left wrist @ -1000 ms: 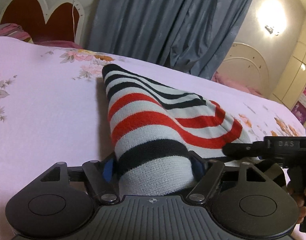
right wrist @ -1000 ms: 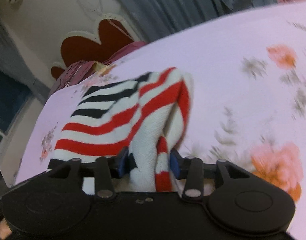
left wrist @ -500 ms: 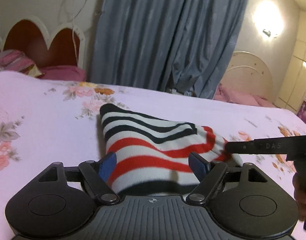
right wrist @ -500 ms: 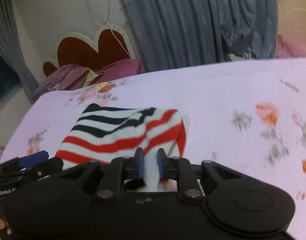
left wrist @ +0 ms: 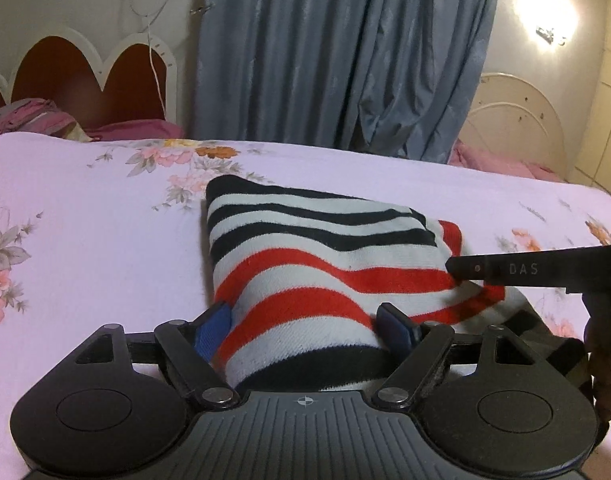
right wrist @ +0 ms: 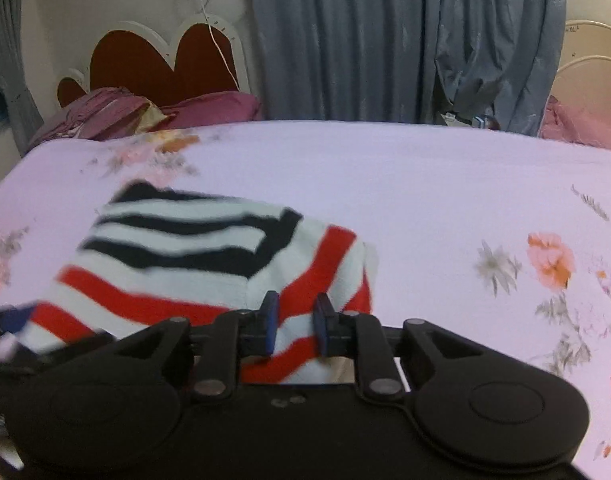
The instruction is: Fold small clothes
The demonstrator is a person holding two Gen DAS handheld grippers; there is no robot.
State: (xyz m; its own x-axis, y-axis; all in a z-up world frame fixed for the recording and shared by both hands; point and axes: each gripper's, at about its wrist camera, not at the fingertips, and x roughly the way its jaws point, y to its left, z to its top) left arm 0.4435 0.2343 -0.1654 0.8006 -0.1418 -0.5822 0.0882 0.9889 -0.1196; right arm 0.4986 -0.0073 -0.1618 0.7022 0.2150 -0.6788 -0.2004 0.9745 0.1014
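Pink flowered bedsheet point(left wrist: 85, 216) carries 1 folded striped garment point(left wrist: 317, 264), lying flat in front of both grippers. Left gripper point(left wrist: 305, 328) is spread wide around its near edge; right gripper point(right wrist: 293, 324) has parted slightly, cloth between its pads.

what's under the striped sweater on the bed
The striped sweater lies on the flowered bedsheet, which shows all around it. The sheet directly beneath is covered, and so is anything folded inside.
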